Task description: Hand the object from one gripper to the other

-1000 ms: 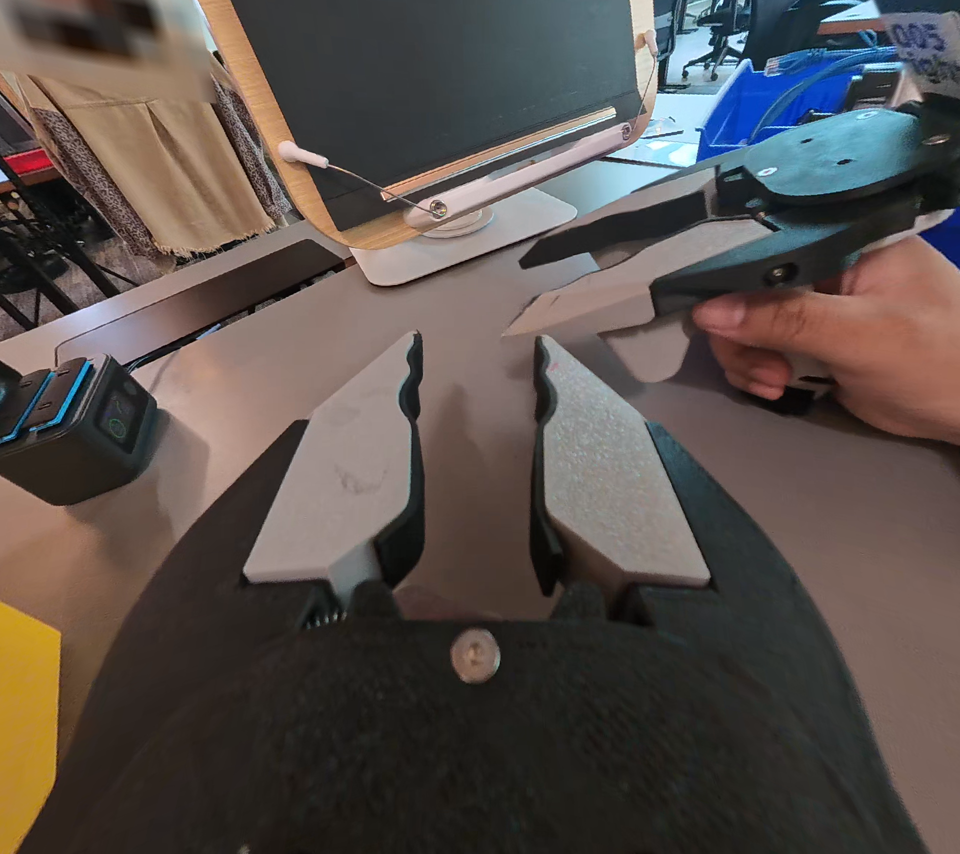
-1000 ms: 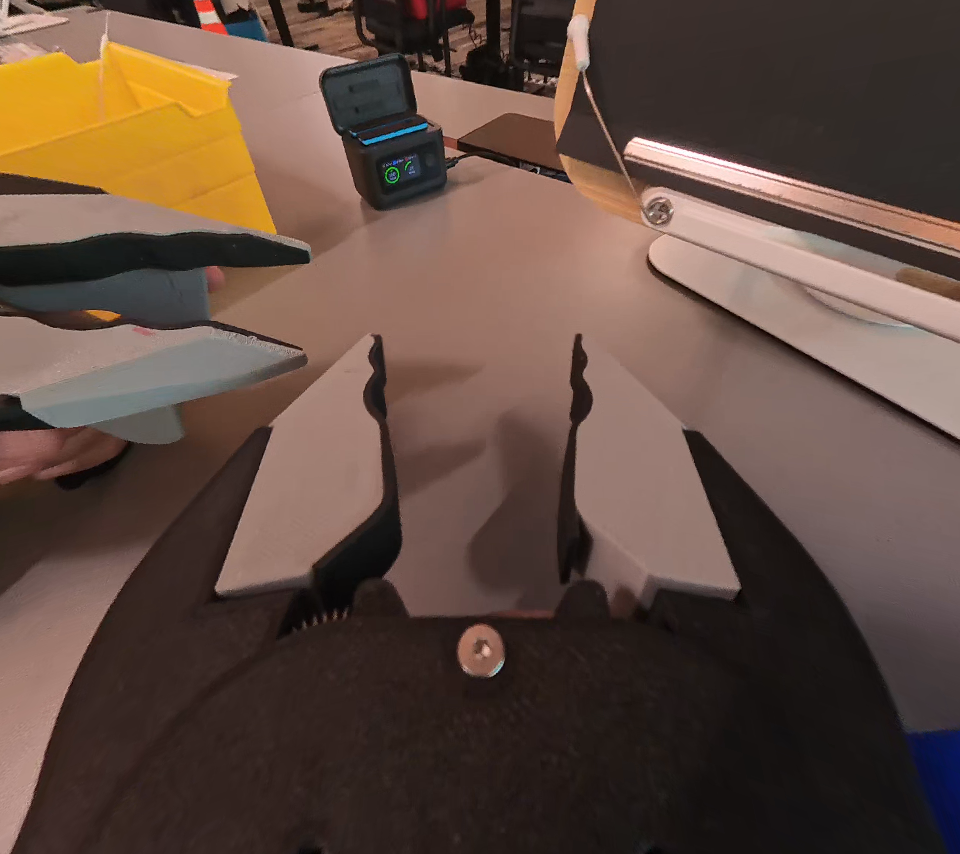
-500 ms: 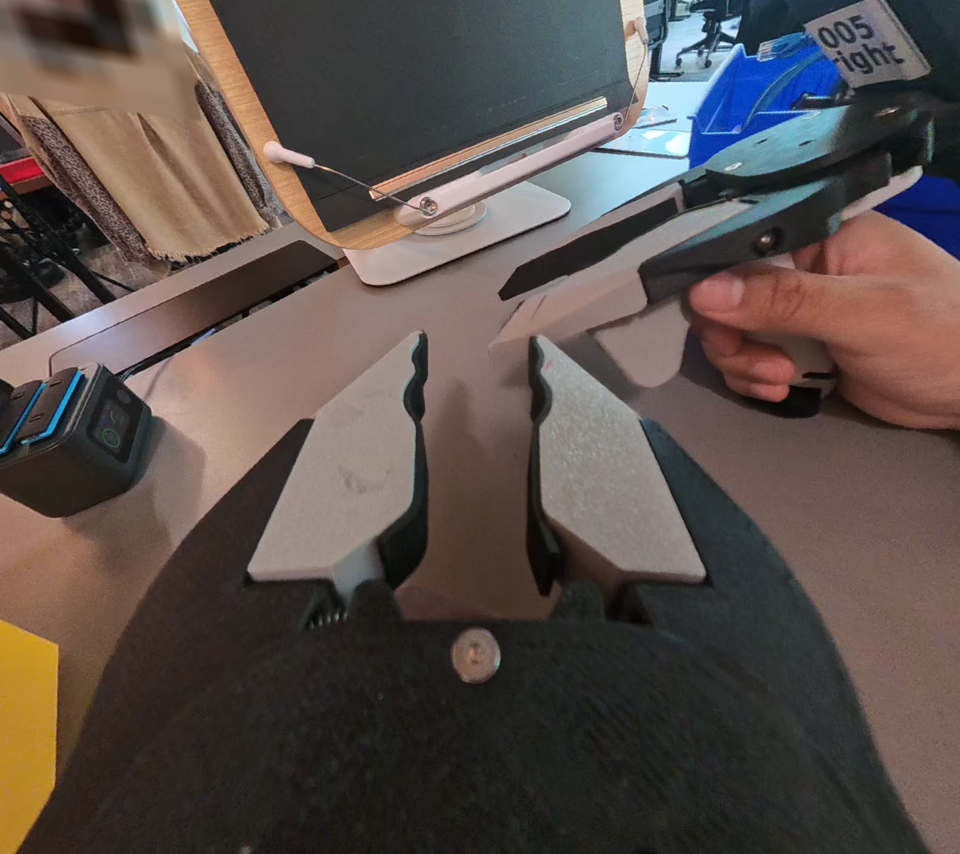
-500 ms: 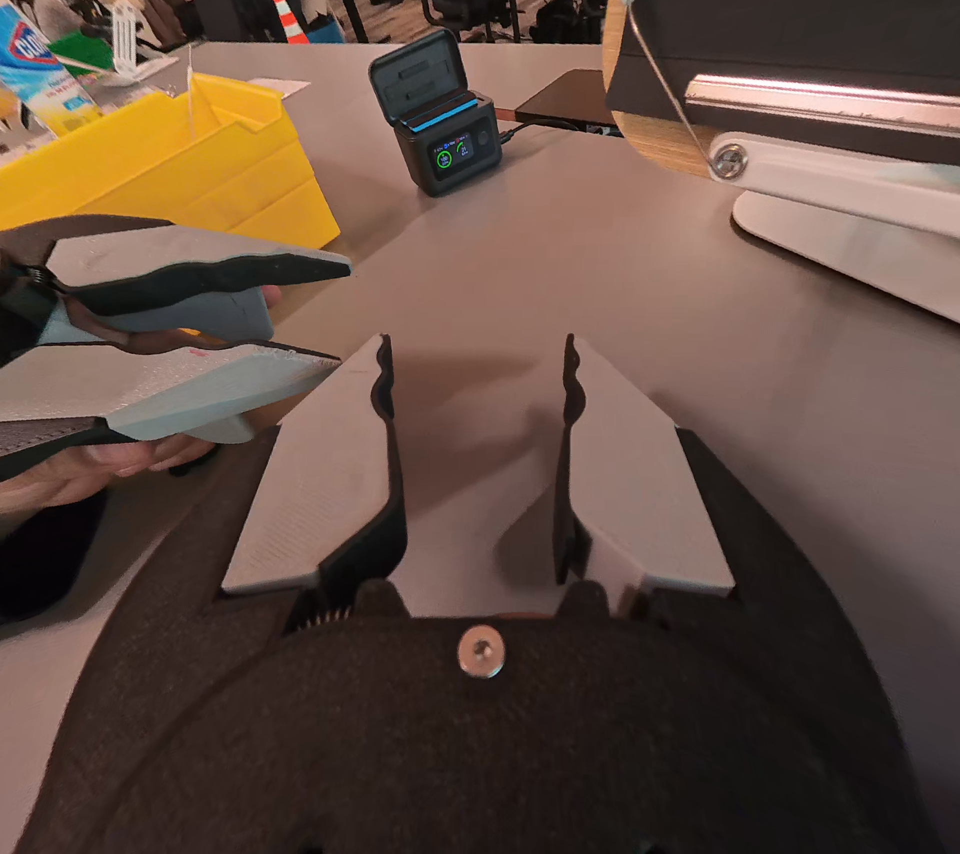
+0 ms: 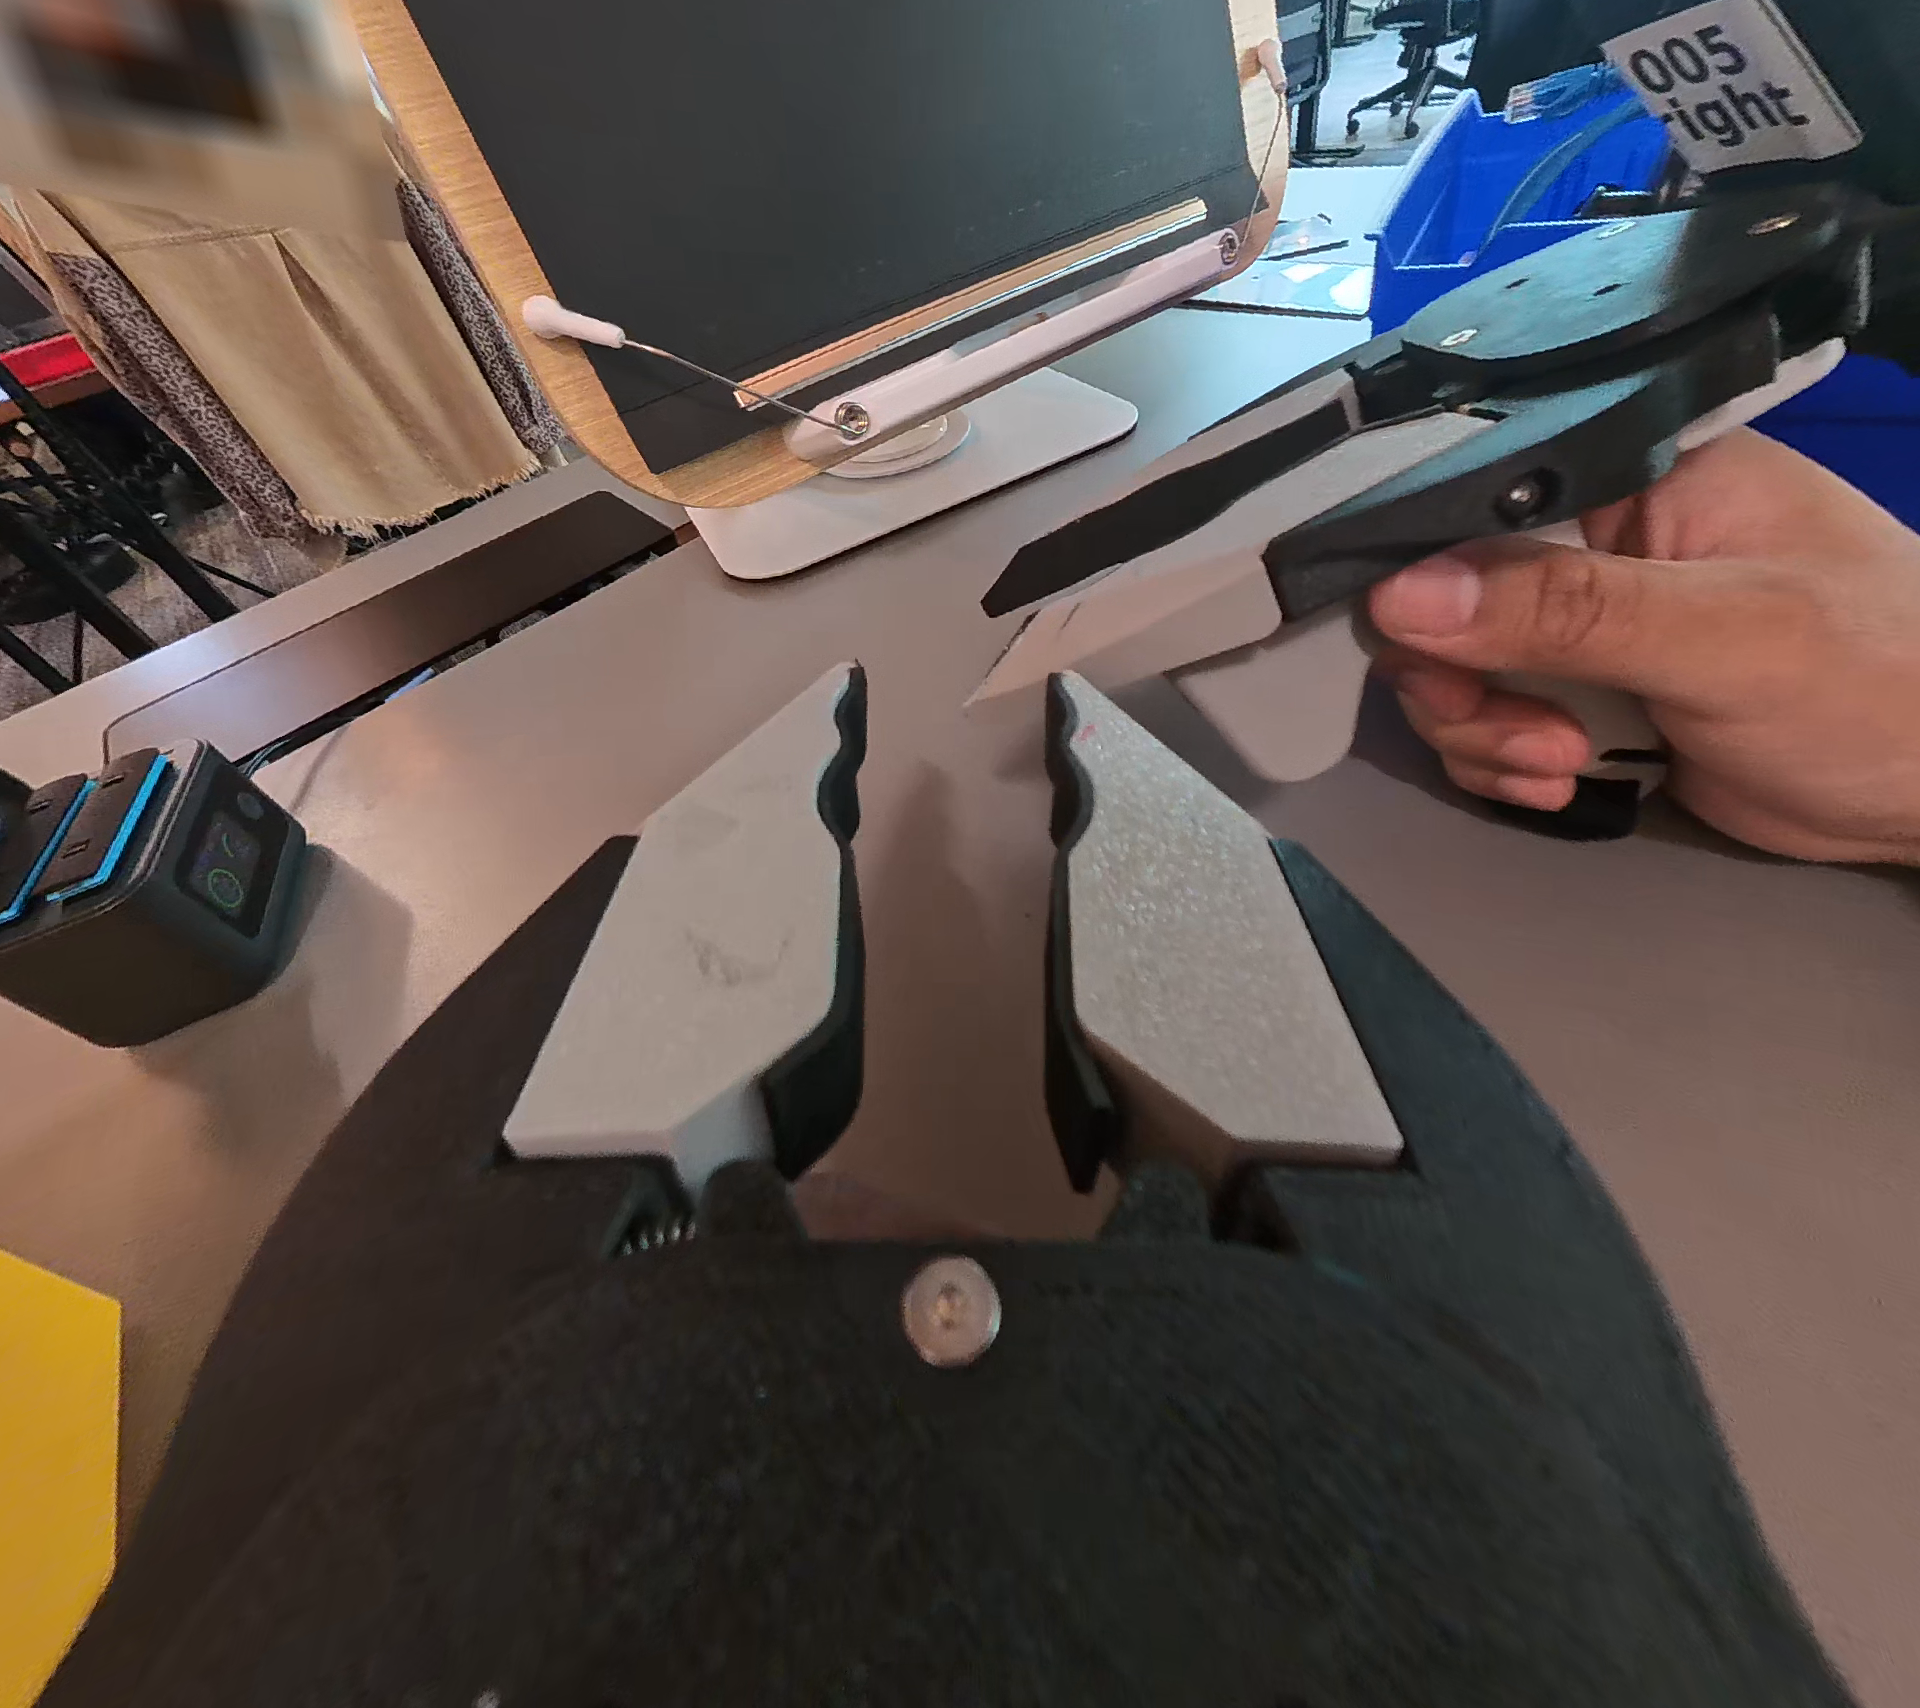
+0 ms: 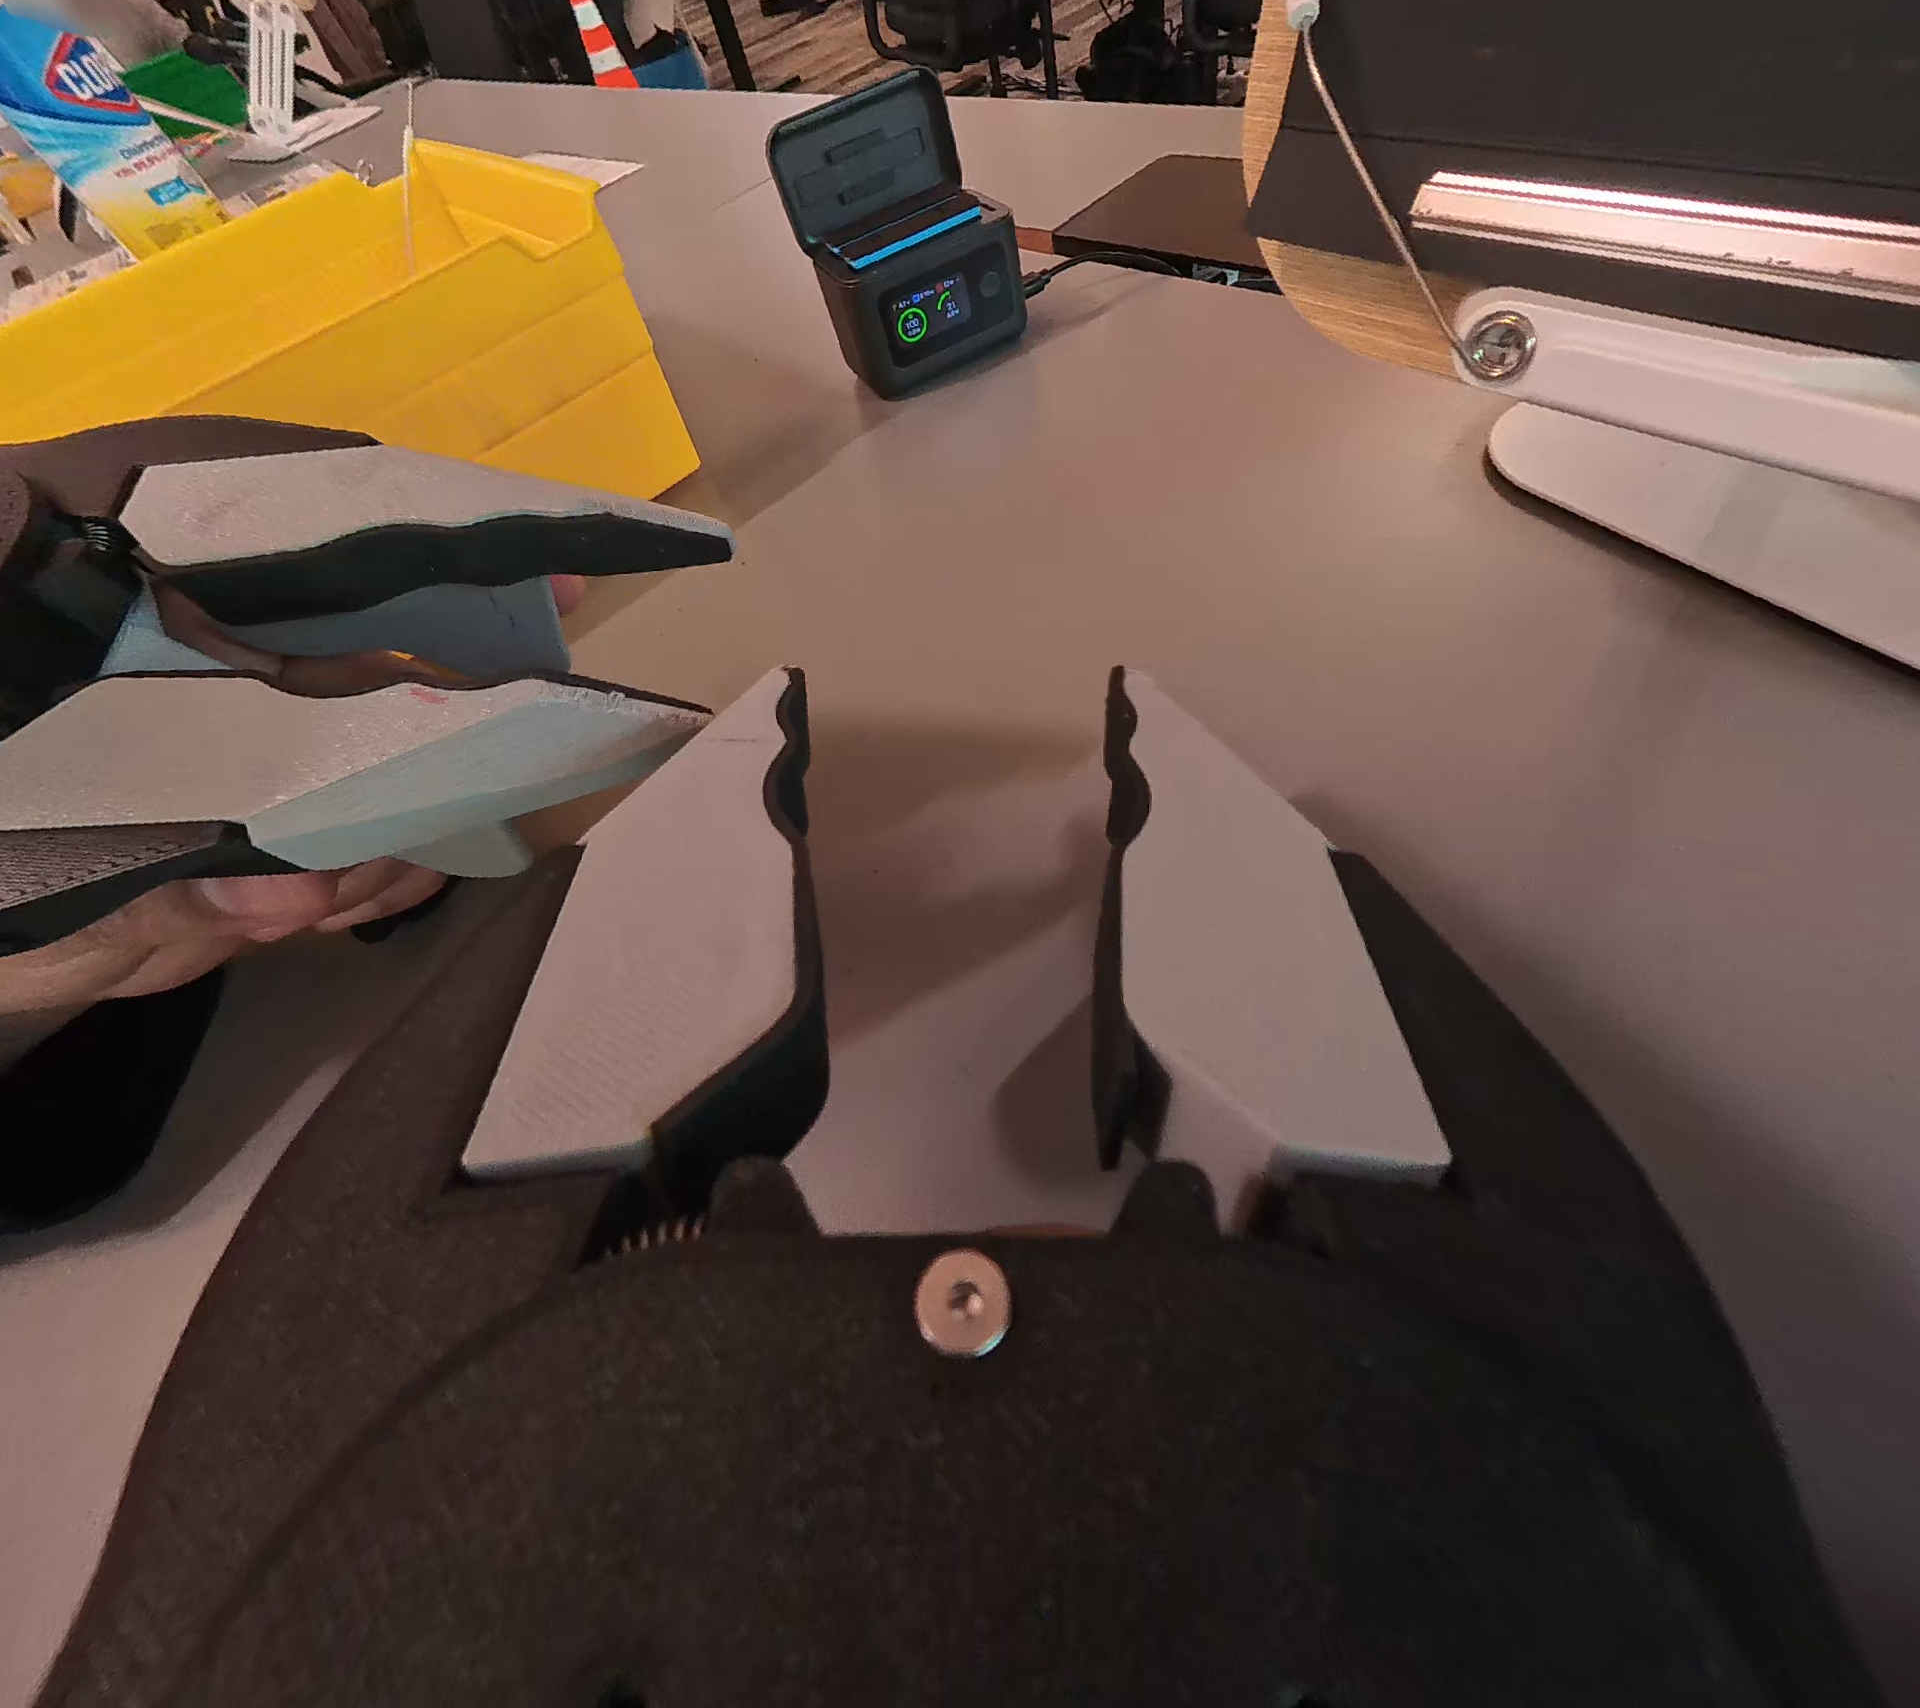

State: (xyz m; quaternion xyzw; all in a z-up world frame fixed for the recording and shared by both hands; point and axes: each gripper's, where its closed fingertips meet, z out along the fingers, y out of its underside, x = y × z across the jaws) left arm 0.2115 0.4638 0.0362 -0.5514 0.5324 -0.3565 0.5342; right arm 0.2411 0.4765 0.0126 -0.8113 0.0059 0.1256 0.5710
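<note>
Between either pair of jaws you have only bare grey table point(image 5: 1558, 1087); no object to hand over shows in the 2 views. Your left gripper point(image 5: 951, 692) and right gripper point(image 6: 951, 692) both stand parted and empty, tips nearly meeting, near the charging case point(image 6: 920, 287) and yellow bin point(image 6: 364, 328).
</note>
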